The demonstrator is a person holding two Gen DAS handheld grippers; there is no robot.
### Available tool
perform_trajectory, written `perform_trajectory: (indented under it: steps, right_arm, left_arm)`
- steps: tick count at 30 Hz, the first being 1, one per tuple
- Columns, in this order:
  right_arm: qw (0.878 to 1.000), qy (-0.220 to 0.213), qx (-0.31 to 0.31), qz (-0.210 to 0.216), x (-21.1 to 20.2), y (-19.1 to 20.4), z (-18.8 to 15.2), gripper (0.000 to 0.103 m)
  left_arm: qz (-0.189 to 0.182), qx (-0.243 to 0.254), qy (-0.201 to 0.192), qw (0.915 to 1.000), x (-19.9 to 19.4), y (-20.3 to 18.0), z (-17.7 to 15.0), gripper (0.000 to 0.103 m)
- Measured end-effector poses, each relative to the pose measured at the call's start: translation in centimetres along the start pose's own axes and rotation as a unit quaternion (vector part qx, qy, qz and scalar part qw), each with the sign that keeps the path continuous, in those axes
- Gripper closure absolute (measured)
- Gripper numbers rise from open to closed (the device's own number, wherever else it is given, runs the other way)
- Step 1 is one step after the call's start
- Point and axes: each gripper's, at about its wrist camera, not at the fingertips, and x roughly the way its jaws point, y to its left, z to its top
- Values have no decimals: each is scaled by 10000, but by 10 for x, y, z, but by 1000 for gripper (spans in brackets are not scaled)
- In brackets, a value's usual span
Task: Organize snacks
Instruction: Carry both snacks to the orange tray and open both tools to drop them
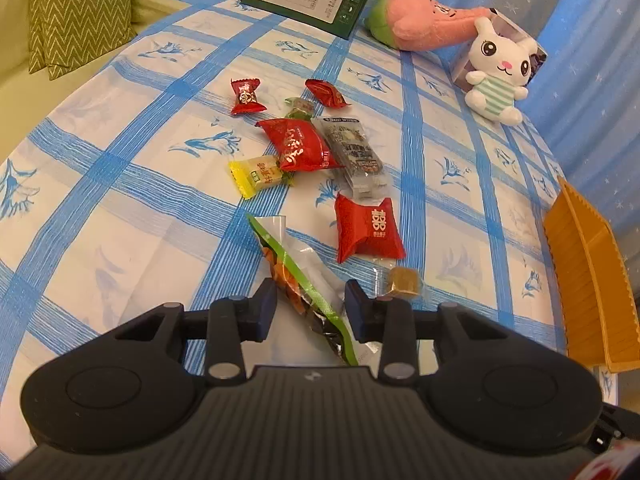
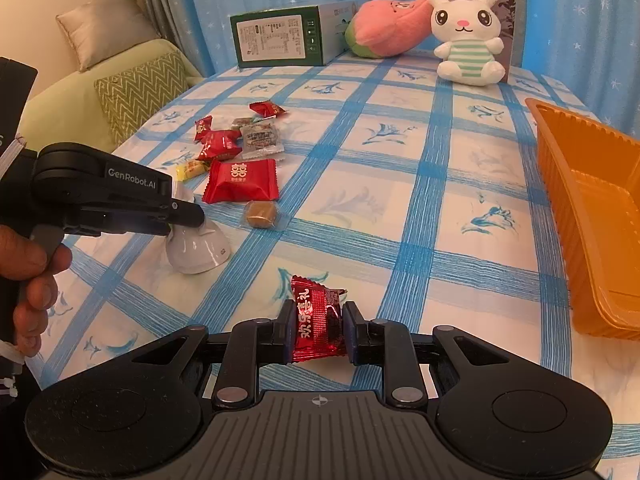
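**Right gripper clamped on red candy; left gripper astride a long packet**

Right gripper has its jaws closed on a red foil candy, held just above the checked tablecloth near the table's front edge. Left gripper has its jaws parted, either side of a long green-edged packet lying flat on the cloth; whether the fingers touch it cannot be told. Just beside this packet sit a brown cube sweet and a square red pack. Further in, mid-table, lies a loose cluster of red, yellow and grey wrapped snacks. Orange tray stands at the right edge. At the far edge: green box, pink plush, white rabbit plush.
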Motion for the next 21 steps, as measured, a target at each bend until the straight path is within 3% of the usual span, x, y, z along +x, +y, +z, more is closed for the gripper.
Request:
perform_trajectory:
  steps: [7,12,13,15,21]
  right_arm:
    - [10000,-12,19,-4,0,0,0,78]
    - [10000,-45,55,-35,-2,-1,0,78]
    - [9999,-67,71,-49,-4,-1,0,78]
    - [9998,-121,93,-98,-7,-2,0,78]
    - [9994,-244,153,-181,-17,-3,2,78]
  left_arm:
    - [-98,-401,-139,9991,1,5,-1,71]
    - [-16,-18,-257,9997,0,-2,-4,73]
    - [-25,38,-259,9997,-2,-3,-5,80]
    - [14,202,-327,9993,-8,-5,-7,84]
    - [-31,449,-353,9984,-23,-5,-14,84]
